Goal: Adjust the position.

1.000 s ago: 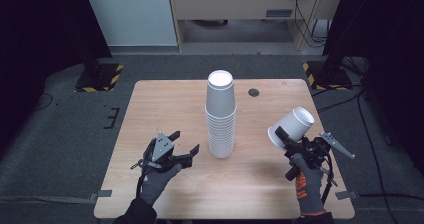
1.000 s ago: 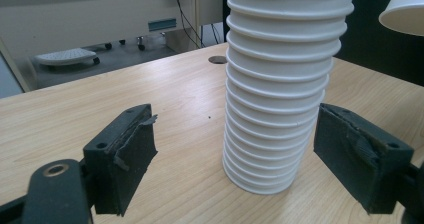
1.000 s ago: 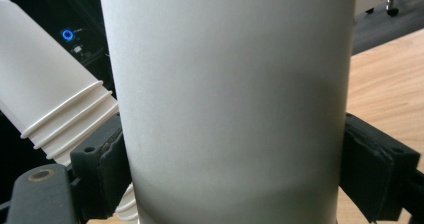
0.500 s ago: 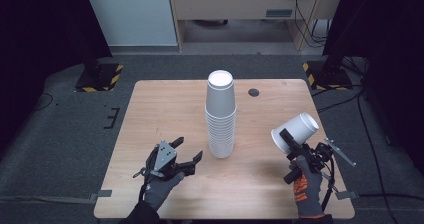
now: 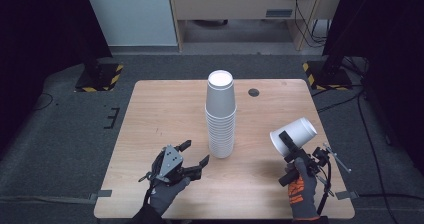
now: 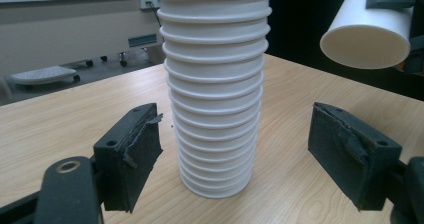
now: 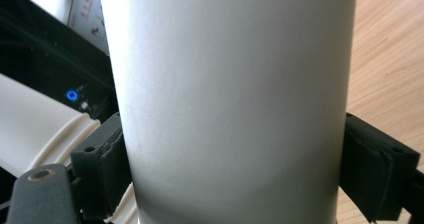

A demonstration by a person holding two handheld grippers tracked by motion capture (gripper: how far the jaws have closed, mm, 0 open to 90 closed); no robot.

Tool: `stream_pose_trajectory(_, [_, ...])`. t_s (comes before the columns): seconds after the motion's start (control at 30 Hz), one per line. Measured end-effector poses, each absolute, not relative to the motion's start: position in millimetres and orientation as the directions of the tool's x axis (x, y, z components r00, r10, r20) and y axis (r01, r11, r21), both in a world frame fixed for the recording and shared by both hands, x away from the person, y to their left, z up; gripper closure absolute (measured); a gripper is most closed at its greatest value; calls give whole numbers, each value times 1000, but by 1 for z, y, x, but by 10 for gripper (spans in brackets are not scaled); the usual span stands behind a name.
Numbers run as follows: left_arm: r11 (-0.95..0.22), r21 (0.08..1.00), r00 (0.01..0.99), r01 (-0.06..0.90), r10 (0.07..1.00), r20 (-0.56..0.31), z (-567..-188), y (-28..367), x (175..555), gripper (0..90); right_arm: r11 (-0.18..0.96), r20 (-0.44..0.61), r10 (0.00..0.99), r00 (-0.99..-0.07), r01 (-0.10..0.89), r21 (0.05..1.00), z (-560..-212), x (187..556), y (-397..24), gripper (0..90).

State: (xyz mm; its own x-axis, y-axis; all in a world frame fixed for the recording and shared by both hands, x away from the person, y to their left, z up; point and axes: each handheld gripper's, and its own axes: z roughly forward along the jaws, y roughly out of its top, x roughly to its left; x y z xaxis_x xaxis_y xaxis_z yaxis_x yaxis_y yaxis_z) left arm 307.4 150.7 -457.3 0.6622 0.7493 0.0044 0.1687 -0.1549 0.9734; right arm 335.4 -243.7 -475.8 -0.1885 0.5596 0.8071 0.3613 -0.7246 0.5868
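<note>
A tall stack of white paper cups (image 5: pixel 221 116) stands upside down at the table's middle. My left gripper (image 5: pixel 195 152) rests low near the front edge, just left of the stack, open with nothing between its jaws. In the left gripper view the stack (image 6: pixel 215 84) rises a little ahead of the left gripper (image 6: pixel 235 119), apart from both pads. My right gripper (image 5: pixel 292 145) is shut on a single white cup (image 5: pixel 295 134), held tilted above the table's right side with its mouth facing left. That cup (image 7: pixel 235 99) sits between the right gripper (image 7: pixel 235 169) pads.
The wooden table (image 5: pixel 165 109) has a small dark round hole (image 5: pixel 254 92) at the back right. Black stands with striped bases (image 5: pixel 100 79) flank the table on the grey floor. The single cup's mouth (image 6: pixel 367 34) hangs at the upper right of the left gripper view.
Both hands have drawn slightly toward the front edge. The right gripper has carried its cup a little lower and nearer. The left gripper's jaws have spread wider.
</note>
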Motion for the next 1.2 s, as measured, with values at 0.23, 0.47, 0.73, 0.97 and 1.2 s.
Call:
stream_pose_trajectory(0.23, [-147, 978, 671, 145, 742, 12, -457, 144, 303, 209, -771, 849, 503, -160, 361, 524, -482, 334, -244, 139])
stream_pose_trajectory(0.47, [-153, 979, 703, 136, 711, 14, -459, 131, 297, 246, -783, 864, 480, -153, 369, 500, -484, 333, -246, 139])
stream_pose_trajectory(0.73, [-172, 976, 742, 131, 670, 19, -463, 113, 299, 261, -793, 875, 461, -144, 375, 480, -485, 332, -249, 139])
stream_pose_trajectory(0.97, [-186, 975, 776, 122, 631, 23, -463, 99, 302, 266, -794, 878, 457, -140, 380, 474, -486, 332, -250, 138])
stream_pose_trajectory(1.2, [-171, 980, 778, 98, 627, 32, -459, 80, 310, 268, -791, 884, 446, -144, 398, 464, -488, 333, -249, 138])
